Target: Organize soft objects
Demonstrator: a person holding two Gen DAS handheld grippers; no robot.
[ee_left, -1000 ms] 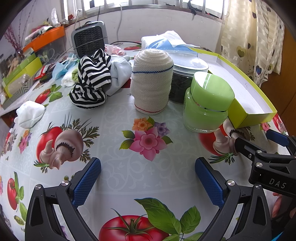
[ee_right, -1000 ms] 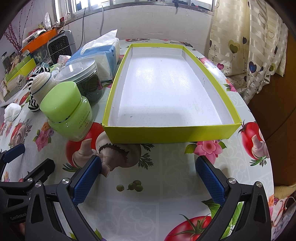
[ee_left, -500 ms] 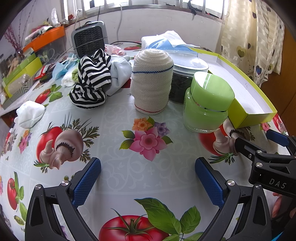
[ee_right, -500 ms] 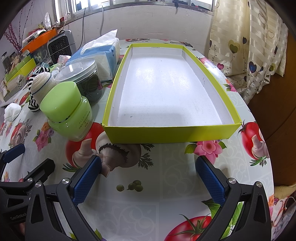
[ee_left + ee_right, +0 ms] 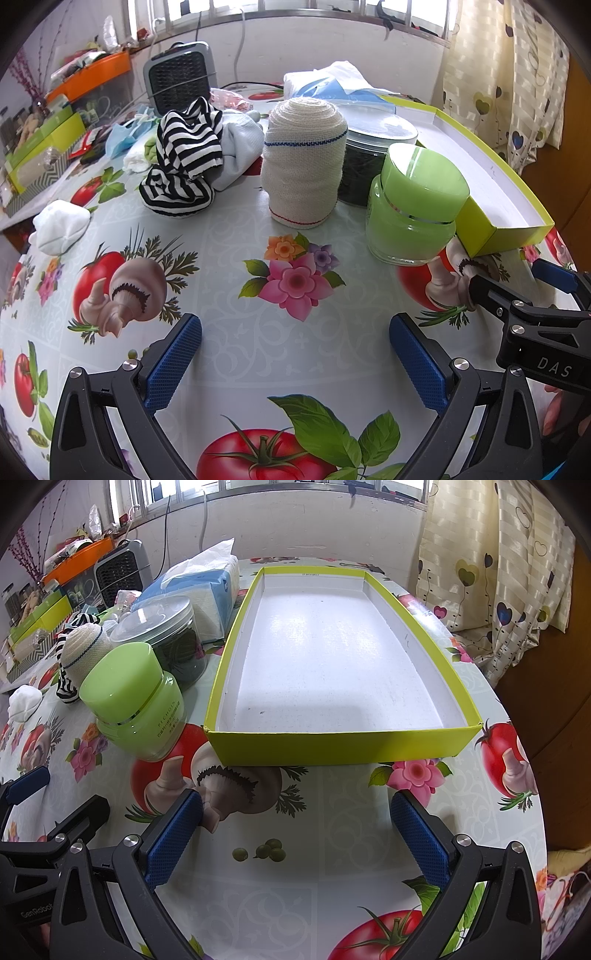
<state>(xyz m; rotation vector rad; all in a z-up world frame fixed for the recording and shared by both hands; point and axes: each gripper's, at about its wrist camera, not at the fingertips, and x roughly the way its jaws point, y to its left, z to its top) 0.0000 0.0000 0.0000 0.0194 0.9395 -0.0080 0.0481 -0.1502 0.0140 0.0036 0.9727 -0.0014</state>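
Both grippers hover open and empty over the patterned tablecloth [image 5: 229, 236].

The left gripper [image 5: 295, 332] faces the bandage roll [image 5: 303, 162], well ahead of its spread fingers; striped cloth [image 5: 184, 158] lies left of the roll, the green jar [image 5: 413, 206] right. The right gripper [image 5: 295, 808] faces the yellow box [image 5: 332, 744].

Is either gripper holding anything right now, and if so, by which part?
Nothing is held. The left gripper and the right gripper are both open over the bare tablecloth.
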